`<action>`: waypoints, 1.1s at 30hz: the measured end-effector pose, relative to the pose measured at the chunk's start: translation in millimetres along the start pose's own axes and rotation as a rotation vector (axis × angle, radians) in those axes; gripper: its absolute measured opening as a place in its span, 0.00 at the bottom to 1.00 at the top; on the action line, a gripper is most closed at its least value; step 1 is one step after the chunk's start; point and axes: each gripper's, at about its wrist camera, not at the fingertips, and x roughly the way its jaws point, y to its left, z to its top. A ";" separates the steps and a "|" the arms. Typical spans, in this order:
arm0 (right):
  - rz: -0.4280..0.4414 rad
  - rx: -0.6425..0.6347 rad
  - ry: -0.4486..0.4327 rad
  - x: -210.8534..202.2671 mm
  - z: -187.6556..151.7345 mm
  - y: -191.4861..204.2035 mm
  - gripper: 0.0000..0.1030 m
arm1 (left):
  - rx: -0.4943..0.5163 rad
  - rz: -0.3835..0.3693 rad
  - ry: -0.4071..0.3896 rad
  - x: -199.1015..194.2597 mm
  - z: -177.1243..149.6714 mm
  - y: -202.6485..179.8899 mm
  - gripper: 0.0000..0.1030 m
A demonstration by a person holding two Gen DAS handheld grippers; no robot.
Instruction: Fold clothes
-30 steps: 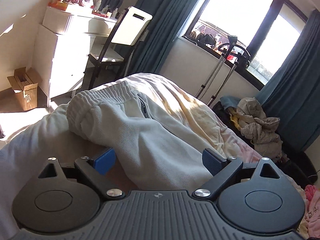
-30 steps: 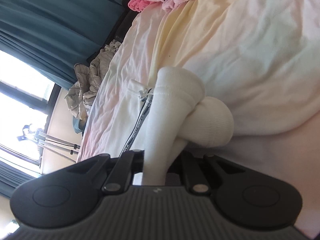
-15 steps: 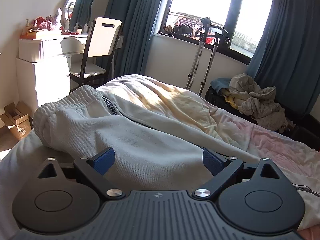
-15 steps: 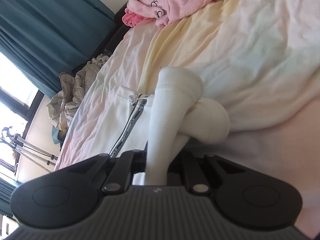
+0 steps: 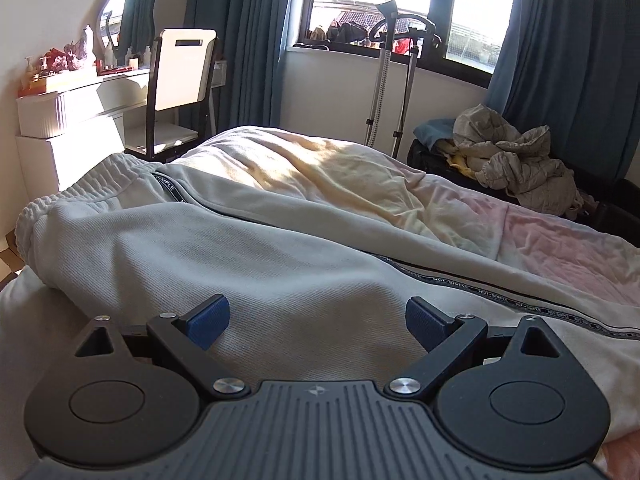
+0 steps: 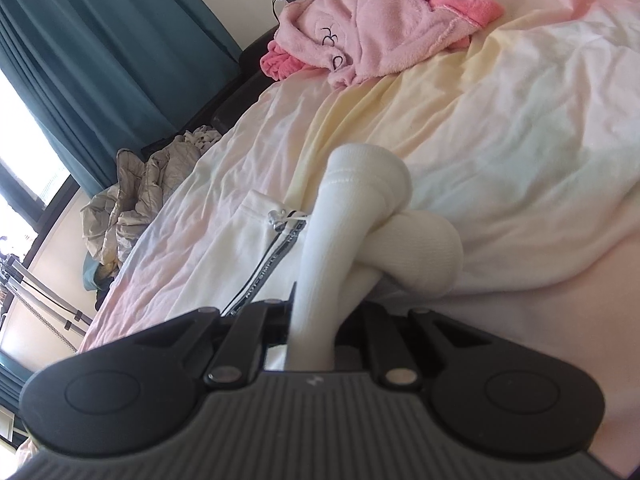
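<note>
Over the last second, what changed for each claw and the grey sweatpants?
The left claw levelled out from a tilt and swung right, showing more of the sweatpants along the bed. It stayed open, holding nothing. The right claw stayed shut on the white cuffs, its view tilting a little.

We see the sweatpants (image 5: 248,256) lying across the bed (image 5: 320,168), waistband to the left, with the left gripper (image 5: 318,320) just before them; behind the bed stand a chair (image 5: 182,76) at left and a clothes heap (image 5: 516,164) at right, while a robe (image 6: 372,20) lies on the bed's far end
</note>
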 end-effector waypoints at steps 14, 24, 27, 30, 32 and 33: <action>0.031 -0.077 -0.071 -17.9 7.9 16.0 0.09 | 0.061 -0.001 0.033 8.2 -11.6 -9.2 0.93; 0.048 -0.117 -0.086 -19.6 9.9 20.3 0.09 | 0.075 -0.011 0.077 18.5 -16.5 -18.1 0.93; 0.054 -0.137 -0.098 -22.2 10.1 24.1 0.09 | 0.075 0.005 0.110 24.7 -18.0 -19.6 0.93; 0.083 -0.103 -0.088 -23.8 13.8 21.7 0.09 | 0.072 0.012 0.124 27.0 -17.8 -21.5 0.93; 0.099 -0.049 -0.066 -23.0 18.1 14.6 0.09 | 0.066 0.008 0.129 26.3 -16.8 -21.7 0.93; 0.100 -0.038 -0.057 -22.0 19.8 12.3 0.09 | 0.062 0.004 0.131 25.7 -16.2 -21.5 0.93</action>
